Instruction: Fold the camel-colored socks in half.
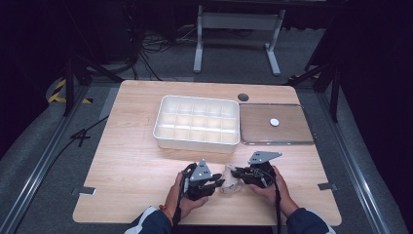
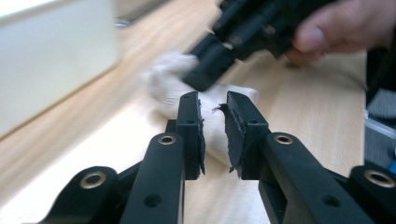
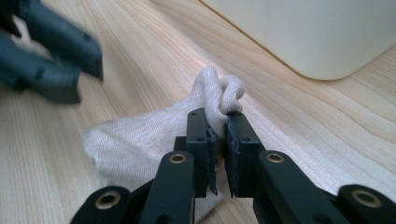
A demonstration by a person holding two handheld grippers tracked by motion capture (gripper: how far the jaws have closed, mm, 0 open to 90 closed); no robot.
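Wooden table (image 1: 136,161) seen from above, with a person's 2 hands each holding a black two-jaw gripper near its front edge. A small off-white sock (image 1: 230,179) lies crumpled on the wood between the left gripper (image 1: 217,184) and the right gripper (image 1: 235,172), in front of the white compartmented tray (image 1: 197,140). In the right gripper view, the right gripper (image 3: 218,140) is clenched on a fold of the sock (image 3: 154,135), whose knotted end rises just beyond the jaw tips; the tray's rounded corner (image 3: 322,42) stands behind. In the left gripper view, the left gripper (image 2: 213,133) has its jaws drawn close with a narrow gap, the sock (image 2: 173,84) passing between them; whether the pads press on the cloth cannot be told. Beside the tray, to its right, lies a flat clear lid (image 1: 275,124) bearing a small white disc (image 1: 274,122).
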